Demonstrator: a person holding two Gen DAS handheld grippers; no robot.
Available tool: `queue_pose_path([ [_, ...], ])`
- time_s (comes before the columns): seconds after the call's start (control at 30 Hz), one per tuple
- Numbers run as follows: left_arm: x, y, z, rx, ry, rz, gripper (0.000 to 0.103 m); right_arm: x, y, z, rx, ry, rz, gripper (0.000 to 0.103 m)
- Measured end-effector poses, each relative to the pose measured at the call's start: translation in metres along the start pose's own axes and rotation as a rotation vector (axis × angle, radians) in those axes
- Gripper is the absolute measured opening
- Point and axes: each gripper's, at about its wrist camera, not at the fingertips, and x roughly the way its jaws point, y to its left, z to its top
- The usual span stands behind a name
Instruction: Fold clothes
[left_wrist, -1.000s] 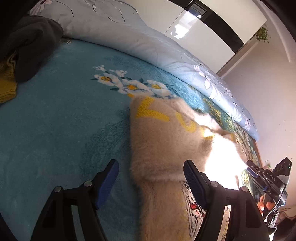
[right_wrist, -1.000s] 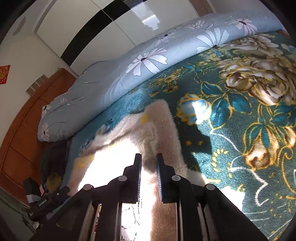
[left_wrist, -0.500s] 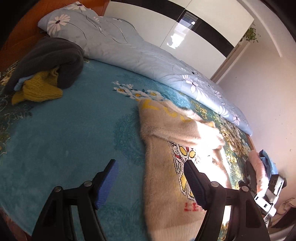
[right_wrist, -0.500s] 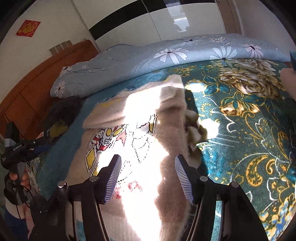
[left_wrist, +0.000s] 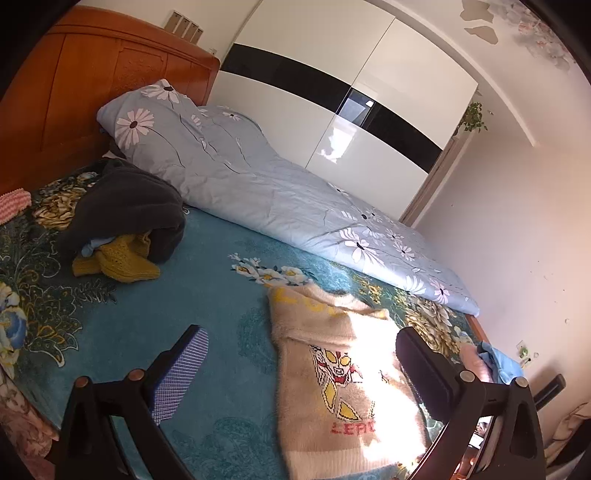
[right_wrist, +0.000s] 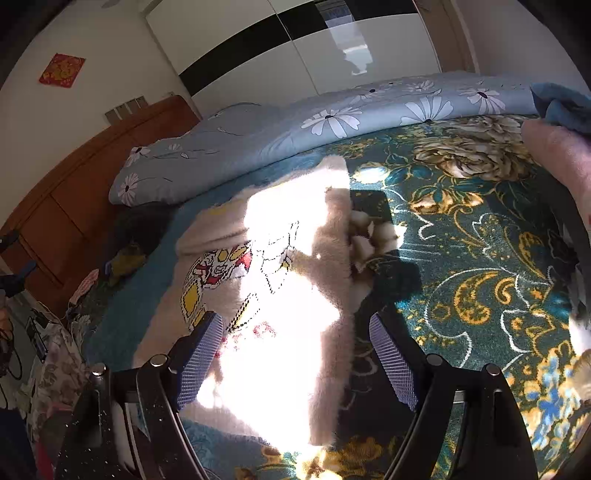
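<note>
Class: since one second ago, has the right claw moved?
Yes. The right claw let go of the sweater and pulled back from the quilt.

You are looking at a cream, fuzzy sweater with a red, yellow and white cartoon figure and red lettering under it. Its folded sleeve carries yellow marks, though glare washes much of it out. The bedspread beneath is teal with gold and white flowers. The quilt is pale blue with white daisies. A charcoal garment lies over a mustard knit. The headboard is orange-brown wood, and the wardrobe is white with a black band. Your tongs' pads look blue, ribbed.
</note>
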Motion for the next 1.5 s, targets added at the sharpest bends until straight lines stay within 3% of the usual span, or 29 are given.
queue_pose_path([
  [0.13, 0.024, 0.003, -0.020, 0.013, 0.073, -0.019, 0.103, -0.008, 0.000, -0.006, -0.010, 0.003, 0.009, 0.083],
  [0.37, 0.099, 0.013, -0.103, 0.097, 0.233, 0.000, 0.103, -0.010, -0.010, -0.018, -0.014, 0.106, -0.040, 0.083],
  [0.47, 0.133, 0.009, -0.132, 0.107, 0.289, -0.039, 0.102, -0.010, -0.023, -0.018, -0.008, 0.149, -0.078, 0.083],
  [0.7, 0.168, 0.011, -0.177, 0.096, 0.366, -0.039, 0.102, 0.032, -0.031, -0.020, 0.041, 0.264, -0.060, 0.083],
  [0.8, 0.167, 0.011, -0.192, 0.109, 0.361, -0.024, 0.102, 0.053, -0.027, -0.021, 0.014, 0.307, -0.061, 0.083],
  [1.13, 0.163, -0.009, -0.211, 0.200, 0.322, 0.076, 0.102, 0.051, -0.036, -0.029, 0.029, 0.235, 0.018, 0.083],
  [1.33, 0.159, -0.010, -0.211, 0.136, 0.321, -0.050, 0.101, 0.048, -0.037, -0.031, 0.072, 0.205, 0.047, 0.080],
  [1.5, 0.158, -0.008, -0.212, 0.073, 0.341, -0.119, 0.090, 0.051, -0.036, -0.038, 0.128, 0.187, 0.113, 0.072],
])
